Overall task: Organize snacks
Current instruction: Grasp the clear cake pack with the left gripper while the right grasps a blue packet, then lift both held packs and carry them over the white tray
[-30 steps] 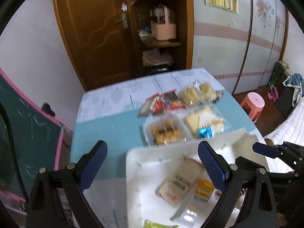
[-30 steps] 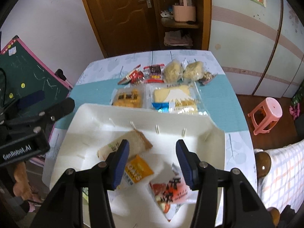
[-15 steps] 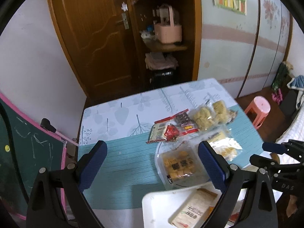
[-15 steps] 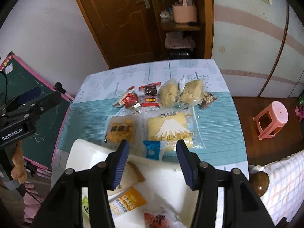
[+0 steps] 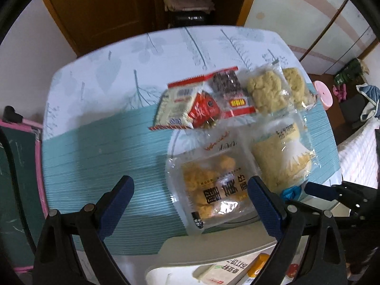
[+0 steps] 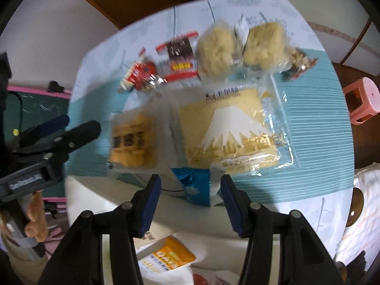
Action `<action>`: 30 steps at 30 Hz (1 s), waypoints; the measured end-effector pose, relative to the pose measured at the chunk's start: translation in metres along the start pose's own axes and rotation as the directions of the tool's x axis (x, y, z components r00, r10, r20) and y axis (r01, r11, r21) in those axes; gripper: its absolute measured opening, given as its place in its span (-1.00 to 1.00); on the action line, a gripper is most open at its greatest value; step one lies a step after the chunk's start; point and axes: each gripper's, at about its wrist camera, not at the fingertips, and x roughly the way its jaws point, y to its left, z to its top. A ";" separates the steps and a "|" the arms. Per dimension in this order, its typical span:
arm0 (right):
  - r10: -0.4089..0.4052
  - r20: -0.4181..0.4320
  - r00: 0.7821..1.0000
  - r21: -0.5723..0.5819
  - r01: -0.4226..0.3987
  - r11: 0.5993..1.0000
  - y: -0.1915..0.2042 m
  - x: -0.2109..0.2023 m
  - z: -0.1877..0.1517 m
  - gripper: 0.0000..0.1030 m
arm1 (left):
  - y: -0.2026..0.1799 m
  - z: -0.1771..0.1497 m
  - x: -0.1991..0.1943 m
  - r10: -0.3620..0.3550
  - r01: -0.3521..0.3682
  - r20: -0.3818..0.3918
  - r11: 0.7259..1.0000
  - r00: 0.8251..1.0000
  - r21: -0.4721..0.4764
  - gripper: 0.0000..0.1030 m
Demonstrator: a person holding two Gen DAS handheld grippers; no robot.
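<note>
Currently we hold both the left gripper point(image 5: 190, 204) and right gripper point(image 6: 191, 204) wide and empty above the table's snack packets point(image 6: 225, 137), where a slippery blue packet point(image 6: 194, 187) risks sliding from closing jaws.

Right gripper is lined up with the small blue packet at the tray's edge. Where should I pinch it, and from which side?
Take the small blue packet across its near end, coming straight forward and down. It lies flat, pointing toward the open right gripper, with its far end tucked against the big cake bag. The near end over the white tray looks freest.
</note>
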 end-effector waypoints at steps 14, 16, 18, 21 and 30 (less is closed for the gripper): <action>0.044 0.071 0.996 0.092 -0.051 0.994 -0.027 -0.001 -0.010 -0.43 | -0.022 0.006 0.064 -0.067 0.057 -0.184 0.997 0.981 -0.060 0.86; 0.069 0.096 0.993 0.118 -0.080 0.990 -0.036 -0.009 -0.013 -0.43 | -0.023 0.008 0.069 -0.058 0.044 -0.191 0.996 0.980 -0.078 0.87; 0.083 0.113 0.990 0.132 -0.098 0.986 -0.044 -0.016 -0.016 -0.43 | -0.025 0.011 0.070 -0.052 0.034 -0.189 0.995 0.981 -0.098 0.90; 0.098 0.127 0.987 0.141 -0.116 0.983 -0.051 -0.023 -0.017 -0.43 | -0.028 0.017 0.073 -0.044 0.021 -0.195 0.993 0.980 -0.119 0.94; 0.124 0.139 0.982 0.162 -0.146 0.976 -0.065 -0.023 -0.021 -0.43 | -0.041 0.021 0.092 0.060 -0.085 -0.223 0.991 0.973 -0.104 1.00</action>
